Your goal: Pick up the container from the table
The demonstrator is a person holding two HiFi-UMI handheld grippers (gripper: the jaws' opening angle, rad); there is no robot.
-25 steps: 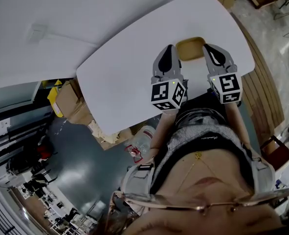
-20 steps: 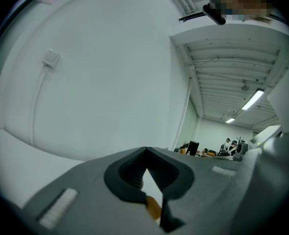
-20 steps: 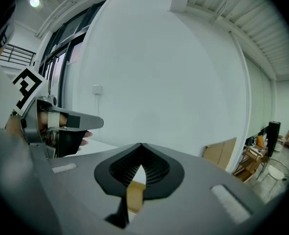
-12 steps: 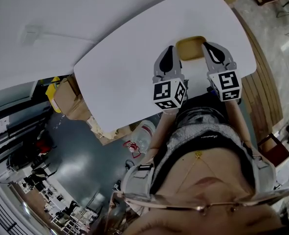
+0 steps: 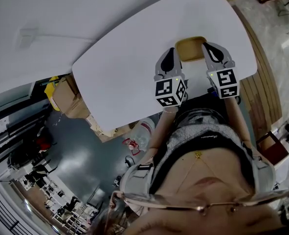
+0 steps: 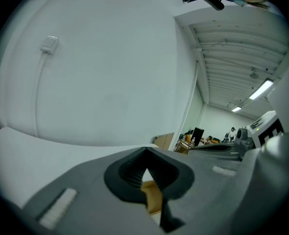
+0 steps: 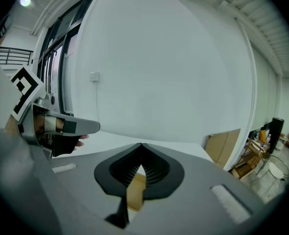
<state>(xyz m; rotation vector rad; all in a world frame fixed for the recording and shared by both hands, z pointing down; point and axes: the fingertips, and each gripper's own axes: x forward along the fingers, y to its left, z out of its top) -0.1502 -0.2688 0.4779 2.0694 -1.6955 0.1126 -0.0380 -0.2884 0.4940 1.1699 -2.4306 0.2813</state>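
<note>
A tan, shallow container (image 5: 189,47) sits on the white table (image 5: 129,67) near its front edge. My left gripper (image 5: 170,51) lies just left of it and my right gripper (image 5: 209,45) just right of it, so the container is between them. In the left gripper view the jaws (image 6: 145,155) meet at their tips, and a slice of the container (image 6: 153,198) shows through the slit behind them. The right gripper (image 7: 141,150) looks the same, with the container (image 7: 136,192) beyond its slit. Neither gripper holds anything.
Cardboard boxes (image 5: 66,99) stand on the floor off the table's left edge. A wooden floor strip (image 5: 266,92) runs along the right. A white wall with a small box and cable (image 6: 49,44) rises behind the table. The person's torso is close to the front edge.
Both grippers have crept slightly forward over the table's edge. The container has not moved, and both grippers stay shut.
</note>
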